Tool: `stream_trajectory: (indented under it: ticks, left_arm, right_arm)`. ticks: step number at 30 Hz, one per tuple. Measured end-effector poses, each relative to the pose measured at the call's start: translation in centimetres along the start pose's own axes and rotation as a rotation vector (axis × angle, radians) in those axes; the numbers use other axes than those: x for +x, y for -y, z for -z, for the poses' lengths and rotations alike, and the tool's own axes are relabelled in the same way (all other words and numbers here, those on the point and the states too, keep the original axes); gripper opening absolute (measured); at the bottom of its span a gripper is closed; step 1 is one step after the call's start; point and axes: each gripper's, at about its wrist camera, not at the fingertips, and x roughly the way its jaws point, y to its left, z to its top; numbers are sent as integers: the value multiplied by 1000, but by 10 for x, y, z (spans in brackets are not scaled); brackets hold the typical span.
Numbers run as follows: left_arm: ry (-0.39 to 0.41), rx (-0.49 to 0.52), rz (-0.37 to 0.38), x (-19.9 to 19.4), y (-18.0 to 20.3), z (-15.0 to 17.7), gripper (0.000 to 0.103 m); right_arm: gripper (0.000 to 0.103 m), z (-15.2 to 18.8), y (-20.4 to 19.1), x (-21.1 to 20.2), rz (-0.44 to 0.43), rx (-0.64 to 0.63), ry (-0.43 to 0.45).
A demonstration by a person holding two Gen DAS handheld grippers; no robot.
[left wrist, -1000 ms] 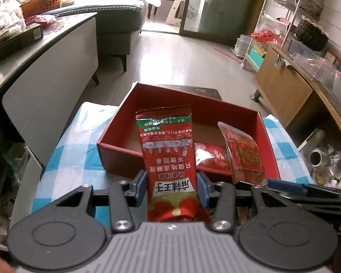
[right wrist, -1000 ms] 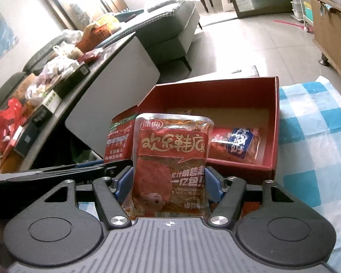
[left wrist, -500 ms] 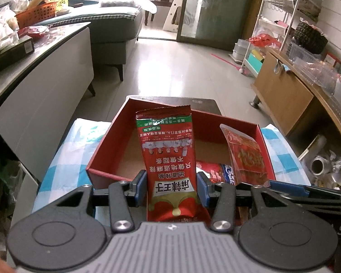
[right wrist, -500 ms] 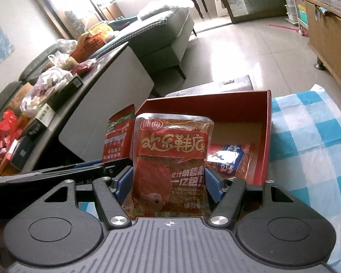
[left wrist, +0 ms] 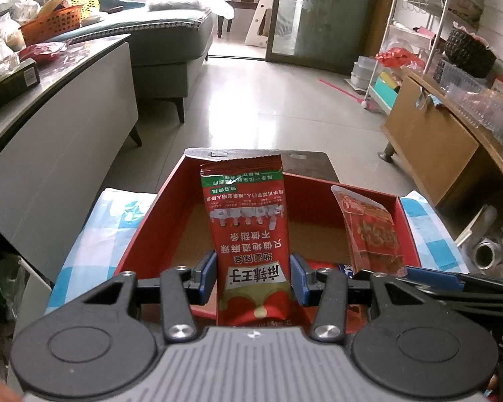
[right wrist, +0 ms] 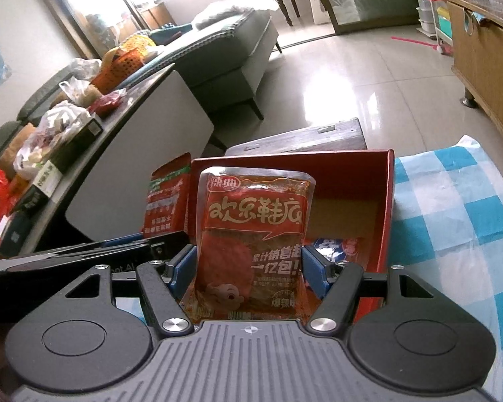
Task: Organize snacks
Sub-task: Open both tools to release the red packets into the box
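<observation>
Blue-checked cloth [right wrist: 452, 207] covers the table under a red cardboard box [left wrist: 318, 194], which fills mid-frame ahead of both claws. Left gripper [left wrist: 253, 279] pinches a tall glossy red-and-green snack packet [left wrist: 248, 221], long axis upright toward the box. Right gripper [right wrist: 249, 269] clamps a crinkly foil spicy-strip pouch [right wrist: 253, 234], likewise upright. A blue-and-red packet [right wrist: 335, 246] lies flat inside, lower right.

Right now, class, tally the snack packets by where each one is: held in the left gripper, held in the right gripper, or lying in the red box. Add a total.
Left gripper, tall red packet: 1
Right gripper, clear-edged red packet: 1
Lying in the red box, red-and-blue packet: 1
Total: 3
</observation>
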Motion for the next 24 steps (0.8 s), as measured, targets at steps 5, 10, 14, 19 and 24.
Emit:
stream_trajectory:
  ticks: [5,10,14,19,24]
  left_arm:
    - [2,22,-25,13,5,-3,40]
    - [-15,29,-43,28,5,-3,40]
    - [-31,37,-69,40,5,-1,40]
    - [-65,39,-95,54,2,3,40]
    - [-65,63,-126,57,2,7,47]
  right_arm:
    - [73,-4,2,8,37,-13,-3]
    - [73,-6,5,19,74,-28,-13]
    - [73,-6,5,30,106,-46,-27]
    - [74,-3,6,44,131,-62,-50]
    - [77,2,5,53,154,-93,-77]
